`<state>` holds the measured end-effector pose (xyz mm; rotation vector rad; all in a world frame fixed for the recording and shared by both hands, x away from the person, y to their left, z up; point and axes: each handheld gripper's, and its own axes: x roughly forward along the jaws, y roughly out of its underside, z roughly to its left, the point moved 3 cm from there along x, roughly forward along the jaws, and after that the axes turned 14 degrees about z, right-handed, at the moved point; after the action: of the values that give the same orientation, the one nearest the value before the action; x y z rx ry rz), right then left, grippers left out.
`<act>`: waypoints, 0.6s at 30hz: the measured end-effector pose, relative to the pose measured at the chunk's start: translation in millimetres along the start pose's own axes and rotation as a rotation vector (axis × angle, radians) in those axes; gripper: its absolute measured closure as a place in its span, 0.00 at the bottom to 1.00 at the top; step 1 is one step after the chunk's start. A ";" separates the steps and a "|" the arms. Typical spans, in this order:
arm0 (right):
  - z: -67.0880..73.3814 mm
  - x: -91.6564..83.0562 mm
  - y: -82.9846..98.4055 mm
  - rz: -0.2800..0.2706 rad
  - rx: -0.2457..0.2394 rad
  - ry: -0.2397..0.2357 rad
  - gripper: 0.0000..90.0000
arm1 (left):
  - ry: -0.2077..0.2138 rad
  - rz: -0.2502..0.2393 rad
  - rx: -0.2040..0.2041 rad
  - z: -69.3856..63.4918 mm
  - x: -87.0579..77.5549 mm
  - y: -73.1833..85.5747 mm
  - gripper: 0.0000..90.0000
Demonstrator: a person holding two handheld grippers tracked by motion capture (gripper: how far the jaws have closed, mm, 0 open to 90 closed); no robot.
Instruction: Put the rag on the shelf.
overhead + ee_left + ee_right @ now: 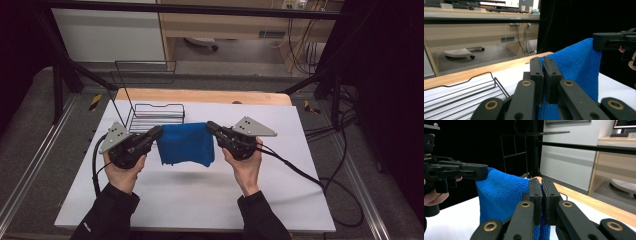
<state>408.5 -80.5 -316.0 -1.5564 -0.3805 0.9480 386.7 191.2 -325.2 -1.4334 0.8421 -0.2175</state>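
Observation:
A blue cloth (186,144) hangs in the air above the white table (200,195), stretched between my two grippers. My left gripper (159,132) is shut on its left top corner, and my right gripper (210,125) is shut on its right top corner. In the left gripper view the black jaws pinch the blue cloth (576,65), and the right gripper (596,41) clamps its far corner. In the right gripper view the jaws press together on the blue cloth (504,195), with the left gripper (485,173) holding the opposite corner. The cloth's lower edge hangs free above its shadow.
A black wire rack (155,116) stands on the table just behind the cloth, at the back left. A wooden strip (200,96) runs along the table's far edge. Cables (300,172) trail off to the right.

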 end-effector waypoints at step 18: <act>5.5 4.1 -18.3 -0.041 -0.008 0.007 0.97 | -0.012 -0.046 0.004 7.7 -11.5 -16.4 0.96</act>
<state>411.8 -69.6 -300.0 -1.5536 -0.4104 0.9106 389.1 201.3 -306.4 -1.4498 0.7988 -0.2453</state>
